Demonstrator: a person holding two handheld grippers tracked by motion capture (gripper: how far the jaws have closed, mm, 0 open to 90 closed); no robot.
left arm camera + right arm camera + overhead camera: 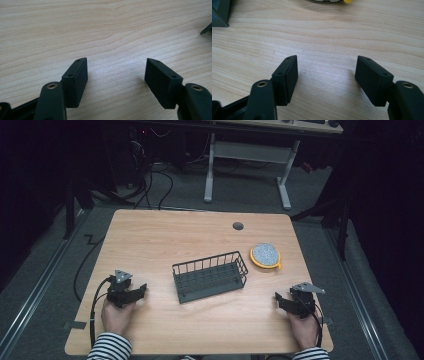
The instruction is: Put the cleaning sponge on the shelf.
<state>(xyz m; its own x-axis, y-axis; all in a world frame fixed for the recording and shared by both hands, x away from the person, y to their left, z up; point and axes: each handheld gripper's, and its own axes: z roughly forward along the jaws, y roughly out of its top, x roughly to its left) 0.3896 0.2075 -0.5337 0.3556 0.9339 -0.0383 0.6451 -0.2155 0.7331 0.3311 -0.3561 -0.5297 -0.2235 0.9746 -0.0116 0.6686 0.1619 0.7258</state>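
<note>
At the near left of the wooden surface [150,240] the left tool [141,291] rests with its jaws spread wide over bare wood, gripping nothing. A dark wire basket [210,276] sits mid-surface, with a round yellow-rimmed scrubber [265,255] just beyond its right end. The right tool [278,301] lies near right, its jaws parted and empty, well apart from both.
</note>
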